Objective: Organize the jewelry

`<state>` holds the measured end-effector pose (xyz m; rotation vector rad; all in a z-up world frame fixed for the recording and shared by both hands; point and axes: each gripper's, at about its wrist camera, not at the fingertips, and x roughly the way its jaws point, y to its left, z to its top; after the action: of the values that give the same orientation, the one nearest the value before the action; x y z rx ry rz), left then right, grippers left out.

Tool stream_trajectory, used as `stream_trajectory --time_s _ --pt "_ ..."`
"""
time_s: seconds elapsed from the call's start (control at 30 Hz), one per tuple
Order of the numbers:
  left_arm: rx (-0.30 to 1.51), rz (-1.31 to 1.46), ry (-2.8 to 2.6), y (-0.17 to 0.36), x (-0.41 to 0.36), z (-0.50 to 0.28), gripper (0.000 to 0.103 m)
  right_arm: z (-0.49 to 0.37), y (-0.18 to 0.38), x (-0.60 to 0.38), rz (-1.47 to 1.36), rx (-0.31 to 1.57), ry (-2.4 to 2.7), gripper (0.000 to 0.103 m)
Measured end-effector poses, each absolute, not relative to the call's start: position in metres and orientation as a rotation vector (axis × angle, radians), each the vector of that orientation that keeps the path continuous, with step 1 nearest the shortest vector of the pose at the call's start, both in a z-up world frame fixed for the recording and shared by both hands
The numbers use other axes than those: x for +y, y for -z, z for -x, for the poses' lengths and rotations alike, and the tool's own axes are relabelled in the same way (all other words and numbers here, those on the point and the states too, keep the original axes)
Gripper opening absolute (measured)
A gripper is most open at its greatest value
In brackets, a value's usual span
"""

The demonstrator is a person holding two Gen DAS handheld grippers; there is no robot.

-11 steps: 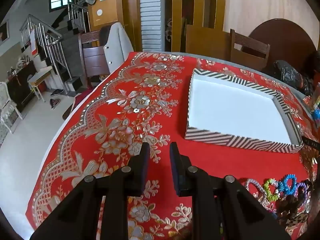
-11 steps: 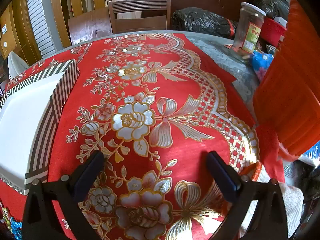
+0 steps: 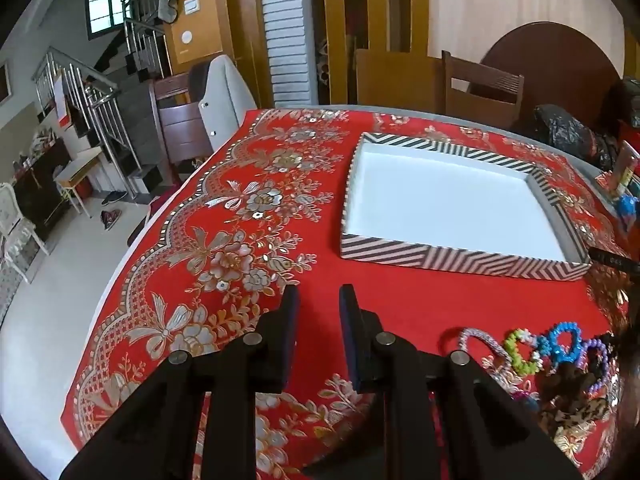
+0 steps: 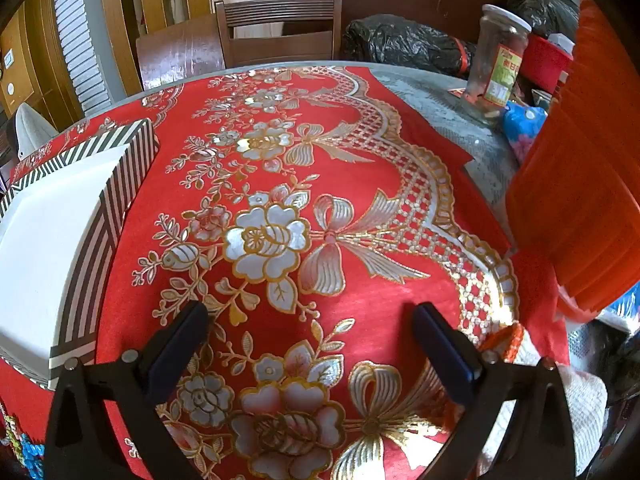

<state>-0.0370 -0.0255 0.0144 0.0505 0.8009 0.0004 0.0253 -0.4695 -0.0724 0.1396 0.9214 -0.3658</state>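
Observation:
A striped tray [image 3: 460, 258] with a white floor sits on the red floral tablecloth, ahead and right of my left gripper [image 3: 319, 300]. The left gripper's jaws stand a narrow gap apart with nothing between them. A pile of beaded bracelets [image 3: 560, 348] in green, blue, purple and silver lies at the lower right, right of the left gripper. My right gripper [image 4: 310, 316] is wide open and empty above the cloth. The tray [image 4: 104, 216] is to its left, and bracelet beads [image 4: 30, 454] show at the bottom left corner.
A glass jar [image 4: 498, 64], black bags [image 4: 400, 46] and a large orange-red container [image 4: 580, 184] crowd the table's right side. Wooden chairs [image 4: 280, 28] stand at the far edge. The table edge [image 3: 120, 280] drops to the floor on the left.
The left gripper's jaws have opened slightly wider. The right gripper and the objects look unchanged.

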Motion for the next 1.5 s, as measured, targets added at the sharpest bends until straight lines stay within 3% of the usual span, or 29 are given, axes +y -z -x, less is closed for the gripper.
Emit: stream_trajectory --time_s 0.37,0.93,1.5 --pt "0.774 -0.061 0.003 -0.022 -0.035 0.057 0.018 -0.013 0.069 -0.461 -0.114 1.029 0.333 0.103" --pt "0.795 -0.039 0.033 -0.015 -0.043 0.067 0.018 0.09 -0.026 -0.34 0.109 0.741 0.227 0.103" --pt "0.776 -0.048 0.001 -0.01 -0.036 0.079 0.018 0.106 -0.02 -0.297 0.065 0.741 0.123 0.103"
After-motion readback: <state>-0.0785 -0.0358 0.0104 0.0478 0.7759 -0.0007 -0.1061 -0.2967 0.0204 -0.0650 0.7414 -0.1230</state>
